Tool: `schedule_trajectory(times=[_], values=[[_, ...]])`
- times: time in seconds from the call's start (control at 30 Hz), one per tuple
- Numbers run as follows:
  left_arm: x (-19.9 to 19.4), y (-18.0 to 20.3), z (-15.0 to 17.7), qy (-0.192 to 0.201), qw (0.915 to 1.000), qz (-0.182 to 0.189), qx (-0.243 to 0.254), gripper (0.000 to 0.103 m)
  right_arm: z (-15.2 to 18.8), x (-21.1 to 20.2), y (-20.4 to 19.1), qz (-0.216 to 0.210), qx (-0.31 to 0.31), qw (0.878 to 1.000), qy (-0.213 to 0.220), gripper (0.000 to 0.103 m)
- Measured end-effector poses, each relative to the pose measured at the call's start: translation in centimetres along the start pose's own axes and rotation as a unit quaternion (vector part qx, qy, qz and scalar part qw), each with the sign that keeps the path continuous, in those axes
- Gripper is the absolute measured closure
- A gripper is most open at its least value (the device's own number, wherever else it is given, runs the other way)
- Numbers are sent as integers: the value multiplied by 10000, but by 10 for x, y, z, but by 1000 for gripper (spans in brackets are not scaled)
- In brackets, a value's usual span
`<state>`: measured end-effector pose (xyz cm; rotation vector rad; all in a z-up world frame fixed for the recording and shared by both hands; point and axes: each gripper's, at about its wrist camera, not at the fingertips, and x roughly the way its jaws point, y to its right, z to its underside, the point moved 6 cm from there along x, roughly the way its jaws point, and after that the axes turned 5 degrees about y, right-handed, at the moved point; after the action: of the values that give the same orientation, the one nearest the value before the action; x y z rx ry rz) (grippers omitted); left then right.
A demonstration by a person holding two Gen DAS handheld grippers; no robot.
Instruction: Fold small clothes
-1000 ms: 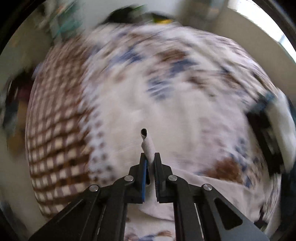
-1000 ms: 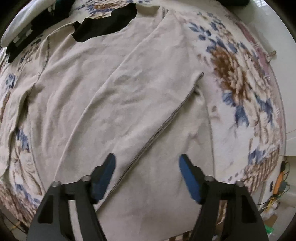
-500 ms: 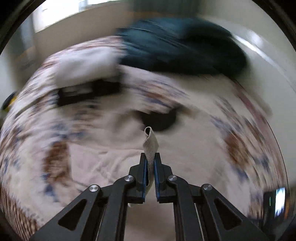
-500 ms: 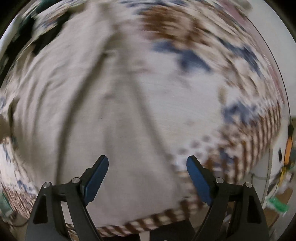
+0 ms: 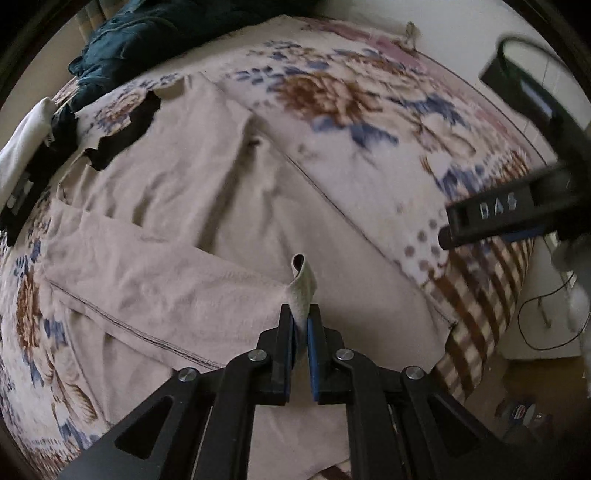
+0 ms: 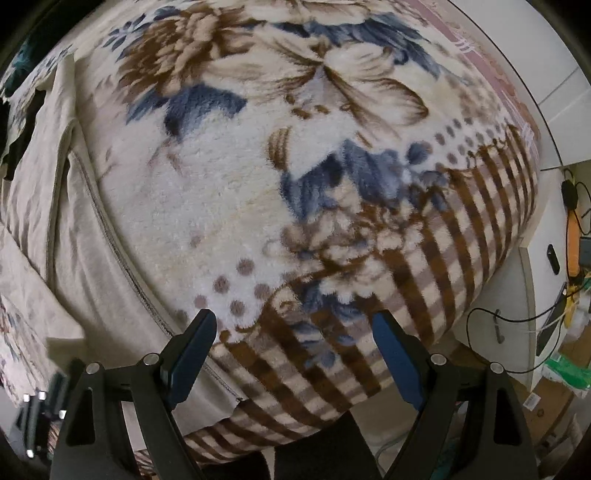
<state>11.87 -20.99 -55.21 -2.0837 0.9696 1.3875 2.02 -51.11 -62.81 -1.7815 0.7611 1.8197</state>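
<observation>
Fleece in cream, with large brown and blue flowers and a brown checked border, covers the bed as a thick blanket (image 6: 258, 177); it is seen in both wrist views. On this blanket a beige long-sleeved garment (image 5: 207, 206) of soft knit fabric is spread flat, with a black lining at its neck opening towards the far left. One sleeve is laid across the body of the garment, and its dark-stitched seam is seen on the left. A heap of dark teal cloth (image 5: 125, 33) is seen at the far edge of the bed.

The left gripper (image 5: 300, 325) is closed almost fully, and a small upright fold of the beige fabric is pinched between its blue-padded fingers (image 5: 311, 343); the fold curls over above the tips. The right gripper (image 6: 293, 332) is held wide open over the checked border of the blanket, near the hem of the garment, and nothing is held between its fingers.
</observation>
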Motion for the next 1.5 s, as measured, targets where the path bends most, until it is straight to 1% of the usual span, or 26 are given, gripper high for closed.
schedule_trajectory(times=[0.1,0.2,0.27,0.3,0.33,0.37,0.4,0.5,0.57,0.6,0.63,0.7,0.77,0.8,0.9,0.97,1.0,1.03,1.07,1.1,1.13,1.17,1.2,1.23,1.3,1.5], values=[[12,2,6,-210,9997,-57,-63,94,-13,4,1,-98,-116,9999,-16,15],[12,-6,3,-163,9981,143,-583,92,-10,-1,-6,-229,-209,9995,9,15],[4,-16,3,-116,9943,273,-1021,68,-6,-5,-11,-377,-306,9988,19,15],[0,-23,4,-104,9917,319,-1243,44,-6,-5,-18,-449,-362,9983,12,15],[-7,-34,8,-62,9872,284,-1571,24,-6,-5,-25,-518,-432,9977,-13,15],[-12,-44,11,-27,9831,240,-1813,20,-5,-5,-35,-579,-505,9970,-53,15],[-19,-56,15,22,9781,167,-2075,20,-4,-4,-48,-649,-539,9964,-101,15],[-41,-101,39,82,9547,-238,-2964,20,1,3,-61,-965,-607,9929,-324,15],[-53,-135,71,-14,9357,-764,-3445,20,6,9,-69,-1174,-693,9894,-500,15],[-54,-147,85,-92,9285,-918,-3596,20,11,12,-74,-1292,-745,9871,-579,15],[-53,-163,108,-314,9176,-1185,-3781,20,13,14,-79,-1359,-785,9856,-623,15],[-49,-178,137,-563,9023,-1253,-4086,20,25,20,-89,-1527,-923,9806,-817,15],[-45,-188,167,-786,8865,-1170,-4408,22,33,24,-92,-1633,-1008,9771,-922,17],[-43,-188,175,-839,8845,-1073,-4462,22,38,26,-94,-1640,-1070,9760,-954,20],[-30,-179,189,-1011,8882,-674,-4431,24,47,36,-94,-1659,-1113,9751,-959,27],[-25,-169,190,-1047,8939,-542,-4325,32,52,36,-95,-1704,-1046,9751,-962,32],[-23,-164,190,-1005,8965,-471,-4290,54,53,37,-93,-1741,-1035,9745,-962,35],[-23,-158,190,-965,9013,-471,-4198,86,53,37,-92,-1761,-1037,9742,-960,40],[-22,-154,190,-973,9030,-455,-4159,94,55,38,-92,-1786,-1044,9735,-977,43],[-22,-151,190,-952,9042,-416,-4143,98,57,39,-93,-1866,-1052,9714,-1029,50],[-25,-147,188,-884,9077,-483,-4074,99,52,42,-95,-1892,-1061,9704,-1060,62],[-25,-142,185,-842,9091,-495,-4050,99,56,42,-99,-1902,-1094,9695,-1090,71],[-26,-138,182,-811,9093,-476,-4055,100,60,41,-103,-1969,-1110,9671,-1165,85],[-28,-136,182,-801,9082,-480,-4080,100,60,40,-104,-2005,-1085,9663,-1193,92],[-37,-137,181,-743,9035,-430,-4200,100,63,34,-108,-2091,-964,9663,-1155,96],[-77,-161,175,-422,8732,-189,-4851,100,64,-8,-128,-2614,-846,9555,-1071,97]])
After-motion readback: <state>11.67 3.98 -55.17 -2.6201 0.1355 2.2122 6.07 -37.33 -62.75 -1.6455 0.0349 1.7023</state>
